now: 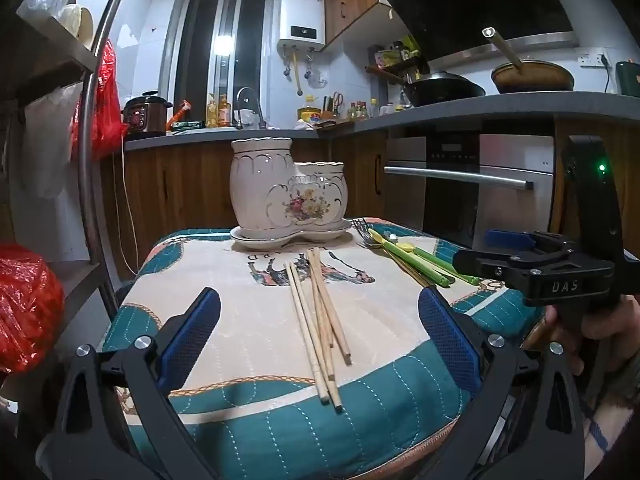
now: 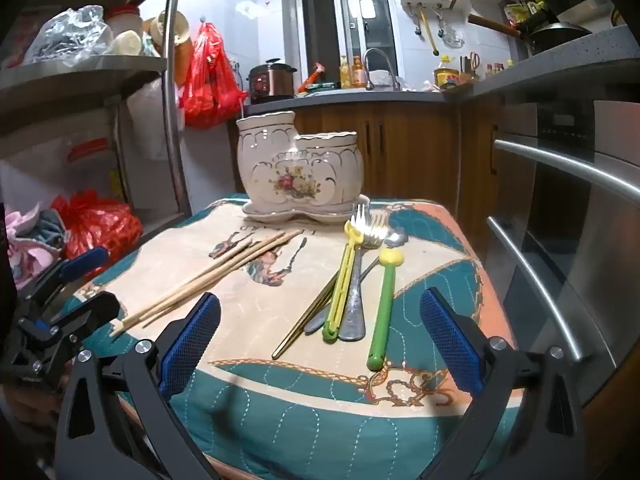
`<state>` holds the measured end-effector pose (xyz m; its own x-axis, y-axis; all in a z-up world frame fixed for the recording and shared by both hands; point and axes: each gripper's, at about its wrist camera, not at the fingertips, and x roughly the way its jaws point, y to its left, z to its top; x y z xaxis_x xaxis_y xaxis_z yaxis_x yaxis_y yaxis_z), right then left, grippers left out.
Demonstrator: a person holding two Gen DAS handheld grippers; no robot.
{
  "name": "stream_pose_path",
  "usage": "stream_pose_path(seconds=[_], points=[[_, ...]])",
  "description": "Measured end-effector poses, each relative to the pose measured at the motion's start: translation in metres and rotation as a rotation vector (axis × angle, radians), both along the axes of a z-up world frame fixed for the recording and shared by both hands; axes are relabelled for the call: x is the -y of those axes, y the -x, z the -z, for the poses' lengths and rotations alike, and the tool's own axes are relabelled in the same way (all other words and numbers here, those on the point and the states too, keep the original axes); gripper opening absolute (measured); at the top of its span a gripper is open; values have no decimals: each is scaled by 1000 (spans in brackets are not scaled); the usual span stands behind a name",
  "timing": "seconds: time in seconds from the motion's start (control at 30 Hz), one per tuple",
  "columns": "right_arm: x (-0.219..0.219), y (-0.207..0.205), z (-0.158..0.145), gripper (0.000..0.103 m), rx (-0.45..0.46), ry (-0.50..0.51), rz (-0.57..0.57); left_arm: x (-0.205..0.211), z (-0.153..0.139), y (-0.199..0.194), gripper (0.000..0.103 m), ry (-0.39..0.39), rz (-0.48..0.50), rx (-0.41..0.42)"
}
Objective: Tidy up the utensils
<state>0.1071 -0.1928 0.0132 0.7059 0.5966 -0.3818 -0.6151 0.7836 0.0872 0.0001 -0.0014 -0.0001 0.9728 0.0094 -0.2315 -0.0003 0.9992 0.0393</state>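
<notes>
A kitchen; a quilted cushion (image 1: 280, 412) carries chopsticks (image 1: 320, 320) and a ceramic holder (image 1: 288, 192). Left tongs (image 1: 318, 334) and right tongs (image 2: 320, 334) hover, both spread wide, empty.

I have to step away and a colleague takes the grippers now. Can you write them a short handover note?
Left gripper: open, empty, aimed at the wooden chopsticks on the cushion.
Right gripper: open, empty, facing the fork, spoon, gold utensil and two green-yellow utensils.
Ceramic holder stands at the cushion's back, on its saucer.
Done: nothing visibly in the holder.
Left: put every utensil into it.
</notes>
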Motion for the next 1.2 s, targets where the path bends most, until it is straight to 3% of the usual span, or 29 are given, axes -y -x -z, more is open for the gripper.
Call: stream_pose_path(seconds=[1.2], points=[[-2,1,0,99,4,-20,1,-7,-1,1,98,42,-24,20]])
